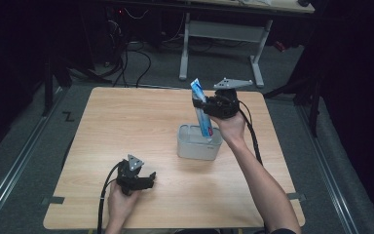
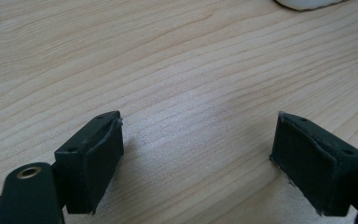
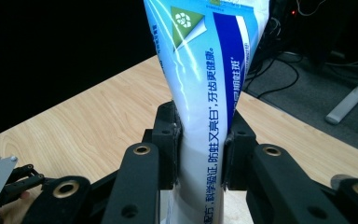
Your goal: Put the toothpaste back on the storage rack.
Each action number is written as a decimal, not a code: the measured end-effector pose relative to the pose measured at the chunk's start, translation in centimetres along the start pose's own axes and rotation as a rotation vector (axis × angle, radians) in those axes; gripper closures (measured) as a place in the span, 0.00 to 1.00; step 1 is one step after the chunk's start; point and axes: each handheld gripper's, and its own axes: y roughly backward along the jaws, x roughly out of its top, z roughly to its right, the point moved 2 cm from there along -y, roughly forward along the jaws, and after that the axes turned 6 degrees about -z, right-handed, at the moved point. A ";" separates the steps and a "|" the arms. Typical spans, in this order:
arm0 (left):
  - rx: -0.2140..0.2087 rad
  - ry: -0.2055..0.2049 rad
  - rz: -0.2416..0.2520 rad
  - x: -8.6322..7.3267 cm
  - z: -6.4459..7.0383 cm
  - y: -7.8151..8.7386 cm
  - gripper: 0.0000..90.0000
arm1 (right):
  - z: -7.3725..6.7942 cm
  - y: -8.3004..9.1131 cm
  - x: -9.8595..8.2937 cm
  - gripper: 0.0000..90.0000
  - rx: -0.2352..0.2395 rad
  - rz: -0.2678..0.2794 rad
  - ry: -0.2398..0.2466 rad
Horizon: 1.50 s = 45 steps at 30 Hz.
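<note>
My R gripper nearest the cam: jaws clamped on toothpaste tube, pinching it mid-body. Surface: light wood-grain table; dark room behind, grey floor w/ cables, white desk frame at back. Tube white/blue w/ green corner, printed text, held upright, slightly tilted. Its lower end sits in grey container near table centre, just below R gripper. L gripper low over bare wood, jaws spread wide, holding nothing.

Left gripper low, fingers spread — right gripper raised, clamped
</note>
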 end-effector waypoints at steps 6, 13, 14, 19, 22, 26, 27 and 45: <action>-0.001 -0.001 0.000 0.0 0.0 0.0 0.19 | 0.1 -0.8 -0.2 0.79 0.000 -0.019 -0.002; -0.002 0.000 0.000 0.0 0.0 0.0 0.19 | 0.0 -1.4 -0.4 0.79 -0.014 -0.048 0.021; -0.002 0.000 0.000 0.0 0.0 0.0 0.19 | 0.0 -1.5 -0.5 0.79 -0.020 -0.054 0.026; -0.001 -0.001 0.000 0.0 0.0 0.0 0.19 | 0.1 -2.1 -1.1 0.79 -0.020 -0.071 0.019; -0.001 -0.001 0.000 0.0 0.0 0.0 0.19 | 0.1 -2.6 -1.4 0.79 -0.016 -0.087 0.020; -0.001 -0.001 0.000 0.0 0.0 0.0 0.19 | 0.1 -3.1 -1.9 0.79 -0.019 -0.110 0.024; -0.002 0.000 0.002 0.0 0.0 0.0 0.19 | 0.1 -3.1 -1.9 0.79 -0.019 -0.110 0.024; -0.001 -0.001 0.000 0.0 0.0 0.0 0.19 | 0.2 -3.3 -3.1 0.79 -0.025 -0.152 0.036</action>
